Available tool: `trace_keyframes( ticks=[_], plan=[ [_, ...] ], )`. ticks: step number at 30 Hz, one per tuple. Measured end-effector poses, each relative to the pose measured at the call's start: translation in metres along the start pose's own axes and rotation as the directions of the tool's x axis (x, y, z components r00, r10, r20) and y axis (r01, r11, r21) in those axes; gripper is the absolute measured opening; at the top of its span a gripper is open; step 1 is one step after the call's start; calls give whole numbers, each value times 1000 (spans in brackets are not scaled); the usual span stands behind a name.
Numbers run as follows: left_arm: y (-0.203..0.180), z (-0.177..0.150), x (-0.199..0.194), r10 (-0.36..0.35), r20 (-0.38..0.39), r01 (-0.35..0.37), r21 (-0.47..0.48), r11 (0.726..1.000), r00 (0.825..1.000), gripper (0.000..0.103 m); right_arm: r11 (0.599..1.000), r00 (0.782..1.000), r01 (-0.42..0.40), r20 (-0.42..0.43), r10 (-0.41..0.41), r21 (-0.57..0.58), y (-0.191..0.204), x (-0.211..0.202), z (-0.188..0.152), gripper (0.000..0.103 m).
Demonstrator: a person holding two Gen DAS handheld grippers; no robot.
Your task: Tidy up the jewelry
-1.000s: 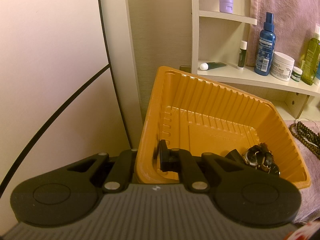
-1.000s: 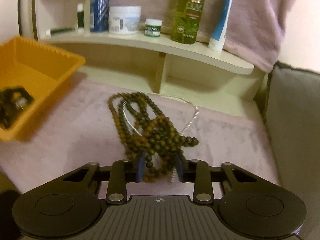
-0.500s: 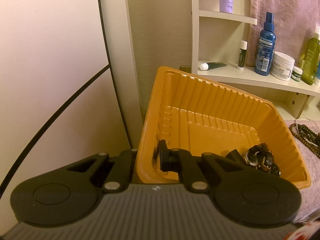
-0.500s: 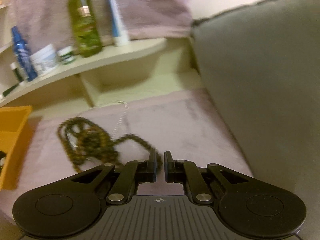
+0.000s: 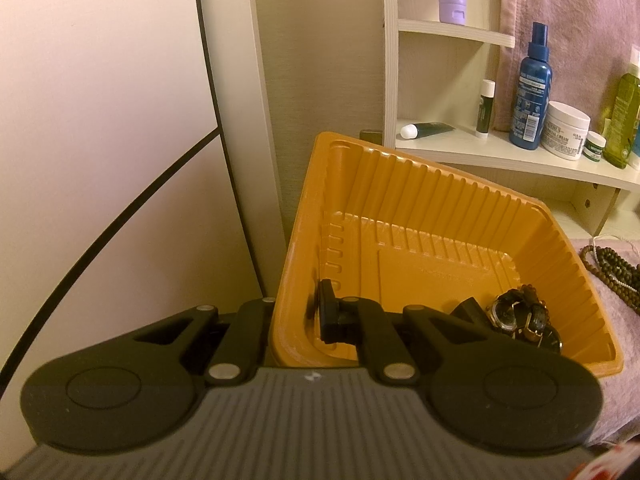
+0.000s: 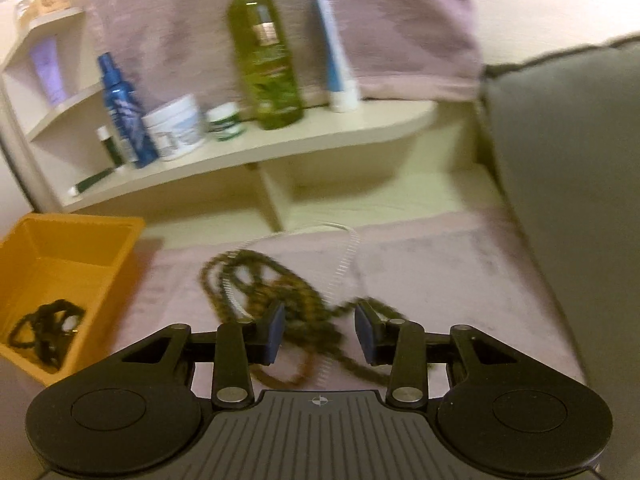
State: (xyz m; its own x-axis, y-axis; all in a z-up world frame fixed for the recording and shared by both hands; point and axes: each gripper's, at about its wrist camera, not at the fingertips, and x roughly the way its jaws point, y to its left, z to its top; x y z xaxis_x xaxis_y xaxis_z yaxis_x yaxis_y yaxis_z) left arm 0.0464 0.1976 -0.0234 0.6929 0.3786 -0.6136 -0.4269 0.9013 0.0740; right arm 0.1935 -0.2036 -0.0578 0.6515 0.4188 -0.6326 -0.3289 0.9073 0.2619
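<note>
Clamps with the left claw (image 5: 296, 312) on the near-left wall of the orange tray (image 5: 420, 200), jaws narrow, one finger inside the tray and the other outside, mostly hidden by the wall. Holds the tray tilted, with its left corner up against the wall panel. Keeps a cluster of dark watches (image 5: 516, 316) in the tray's near-right corner.

Catches only a sliver of the brown bead necklaces (image 5: 612, 272) at the right edge of the left wrist view, lying on the pink cloth (image 5: 624, 320) just beyond the tray's right rim. Gives a sharp look at the shelf (image 5: 500, 156) behind, with a blue spray bottle (image 5: 532, 92) and a white jar (image 5: 566, 130).

Opens the right claw (image 6: 320, 330) partway, jaws spreading, blue pads on either side of the bead tangle (image 6: 312, 312) without pressing it. Shows in the right wrist view, blurred, the whole heap of beads mid-cloth with a white strand (image 6: 344, 264) looping out toward the far edge. Adds what the other view lacks: a grey cushion (image 6: 580, 160) along the cloth's right edge, a green bottle (image 6: 266, 60) and a pink towel (image 6: 400, 20) above the shelf. Places the tray (image 6: 80, 218) at the cloth's left edge, watches (image 6: 44, 332) as a dark smear inside, left claw out of frame.
</note>
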Motion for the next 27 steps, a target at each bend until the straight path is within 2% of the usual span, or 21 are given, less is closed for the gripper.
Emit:
trace_keyframes(
  ticks=[5,8,11,14,20,27],
  plan=[
    [-1,0,0,1,0,-1,1,1000,1000,7,999,999,-23,-33,22,-38,20,19,3,38],
    [-1,0,-1,0,0,0,3,1000,1000,7,999,998,-19,-62,17,-38,24,33,4,25],
    [-1,0,0,0,0,0,2,1000,1000,7,999,997,-11,-80,8,-45,27,43,3,21],
    [-1,0,0,0,1,0,1,1000,1000,7,998,996,-6,-86,1,-66,29,49,1,9],
    [-1,0,-1,-1,4,1,3,1000,1000,7,999,999,-35,24,35,-15,29,15,10,7],
    [-1,1,-3,-5,15,5,7,1000,1000,7,997,978,-81,193,79,2,30,-48,44,7]
  ],
)
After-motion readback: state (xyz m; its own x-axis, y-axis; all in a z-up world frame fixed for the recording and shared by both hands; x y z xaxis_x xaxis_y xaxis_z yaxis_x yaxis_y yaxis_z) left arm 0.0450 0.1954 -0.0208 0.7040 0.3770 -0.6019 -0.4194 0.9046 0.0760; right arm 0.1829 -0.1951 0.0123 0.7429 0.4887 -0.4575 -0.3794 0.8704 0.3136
